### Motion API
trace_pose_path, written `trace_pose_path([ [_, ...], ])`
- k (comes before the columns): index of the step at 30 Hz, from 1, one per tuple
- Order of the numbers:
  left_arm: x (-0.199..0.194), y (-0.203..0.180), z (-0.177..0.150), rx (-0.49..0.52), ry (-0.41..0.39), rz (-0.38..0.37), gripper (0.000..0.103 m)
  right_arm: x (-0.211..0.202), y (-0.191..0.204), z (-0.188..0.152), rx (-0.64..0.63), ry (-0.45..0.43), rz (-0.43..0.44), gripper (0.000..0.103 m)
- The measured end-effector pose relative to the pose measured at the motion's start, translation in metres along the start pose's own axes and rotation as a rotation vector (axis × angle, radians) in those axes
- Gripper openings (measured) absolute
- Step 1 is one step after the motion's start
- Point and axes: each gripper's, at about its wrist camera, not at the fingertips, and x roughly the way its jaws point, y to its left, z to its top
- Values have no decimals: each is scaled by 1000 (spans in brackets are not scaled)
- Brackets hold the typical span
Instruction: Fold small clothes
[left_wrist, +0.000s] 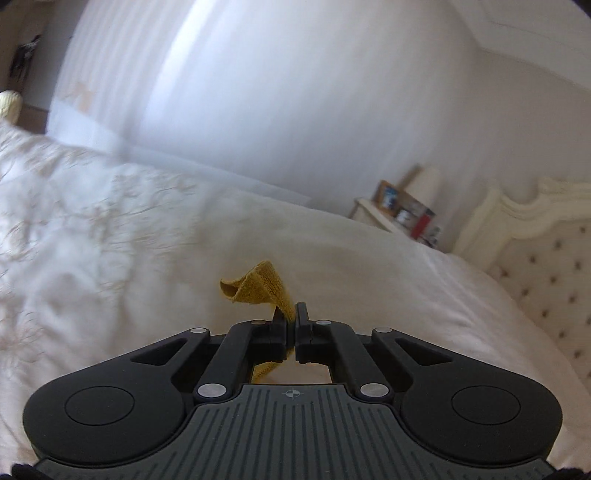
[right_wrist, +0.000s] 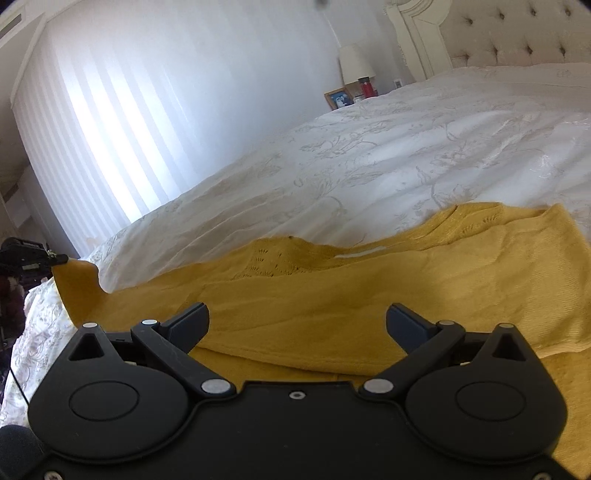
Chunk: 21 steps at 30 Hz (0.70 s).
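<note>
The yellow sweater (right_wrist: 332, 295) is lying spread out on the white bed cover (right_wrist: 406, 155). Its long way is running across from left to right in front of the right claw (right_wrist: 295, 325). The neck part with the little white tag is pointing away, up toward the headboard (right_wrist: 517, 33).

The right claw is hanging just over the near edge of the sweater. Its two fingers are spread wide open and they are not holding anything.

The left claw (left_wrist: 294, 325) is squeezing tight on a thin bit of the yellow cloth, and a small floppy end (left_wrist: 255, 288) is sticking up past its fingers. In the right camera, that claw is showing far off on the left side, lifting the end of a sleeve (right_wrist: 75, 284) up off the bed.

So the left claw is the one gripping the far left end, and the main body is lying to its right. I am thinking the sleeve is going to be carried sideways, to the right, over the body
</note>
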Motion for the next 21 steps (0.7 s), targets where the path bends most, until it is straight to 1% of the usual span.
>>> trace_pose_path([
  [3,-7,-67,-6,75,-2,-130,3,-7,-10,7,23,-30,-34,102],
  [6,-10,-131,-23,146,5,-251,3,-15,-23,13,43,-59,-76,102],
  [8,-6,-171,-41,194,27,-323,3,-21,-32,17,60,-78,-108,102],
  [11,7,-218,-75,257,56,-416,3,-30,-46,22,79,-108,-155,102],
  [13,19,-243,-100,278,95,-457,3,-35,-52,25,79,-123,-192,102],
  [15,30,-261,-126,274,141,-497,3,-41,-59,28,70,-138,-236,102],
  [18,45,-282,-161,288,194,-511,4,-49,-70,31,69,-154,-297,102],
  [21,56,-294,-189,329,255,-520,6,-55,-87,34,126,-166,-326,102],
])
